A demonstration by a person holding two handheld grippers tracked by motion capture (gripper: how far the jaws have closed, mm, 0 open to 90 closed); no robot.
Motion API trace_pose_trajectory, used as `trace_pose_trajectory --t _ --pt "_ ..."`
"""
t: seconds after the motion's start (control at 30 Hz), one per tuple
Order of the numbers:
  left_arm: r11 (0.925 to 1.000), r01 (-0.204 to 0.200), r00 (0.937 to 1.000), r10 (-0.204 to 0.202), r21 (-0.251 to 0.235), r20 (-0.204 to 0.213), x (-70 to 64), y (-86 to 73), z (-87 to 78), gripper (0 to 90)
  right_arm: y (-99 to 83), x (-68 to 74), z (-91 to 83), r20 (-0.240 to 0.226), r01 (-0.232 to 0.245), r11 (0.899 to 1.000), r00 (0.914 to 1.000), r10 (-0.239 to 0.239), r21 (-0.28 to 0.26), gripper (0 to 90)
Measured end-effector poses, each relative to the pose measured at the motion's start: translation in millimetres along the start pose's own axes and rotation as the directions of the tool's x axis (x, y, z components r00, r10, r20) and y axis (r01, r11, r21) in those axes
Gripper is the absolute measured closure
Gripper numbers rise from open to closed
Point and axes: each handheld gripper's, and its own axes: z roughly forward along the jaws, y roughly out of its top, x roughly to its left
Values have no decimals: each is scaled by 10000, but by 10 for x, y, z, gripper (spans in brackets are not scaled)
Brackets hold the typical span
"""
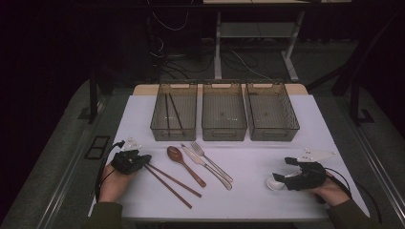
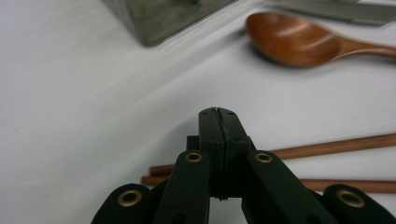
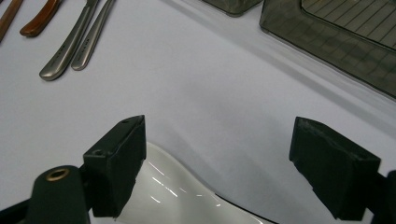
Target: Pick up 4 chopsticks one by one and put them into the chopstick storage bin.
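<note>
My left gripper (image 1: pixel 143 159) rests at the near left of the white table (image 1: pixel 248 200), shut and with nothing between its jaws. In the left gripper view its tips (image 2: pixel 218 113) sit just over the near ends of two wooden chopsticks (image 2: pixel 329 148). The chopsticks (image 1: pixel 172 182) run diagonally toward the front. My right gripper (image 1: pixel 282 179) is at the near right, open (image 3: pixel 219 135). A white ceramic spoon (image 3: pixel 182 193) lies between its jaws; the spoon (image 1: pixel 275 183) rests on the table.
A wooden spoon (image 1: pixel 183 164), a knife (image 1: pixel 205 166) and a fork (image 1: pixel 212 161) lie side by side at mid table. Three clear bins (image 1: pixel 224 112) stand in a row at the back; the left bin (image 1: pixel 174 110) holds dark chopsticks.
</note>
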Motion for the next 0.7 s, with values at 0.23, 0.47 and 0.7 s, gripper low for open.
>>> trace_pose_trajectory --t 0.23,0.47,0.7 --pt "9973 -700 9905 719 -208 1170 -430 96 -42 883 1 -2 -3 20 -16 10000 10000 16 -17 188" --pt "9968 -702 9713 769 -377 2249 -765 20 -82 885 -1 2 -3 21 -12 10000 10000 12 -4 188" --pt "9954 -958 9540 946 -98 2846 -997 -121 -143 885 0 11 5 3 -18 10000 10000 18 71 188"
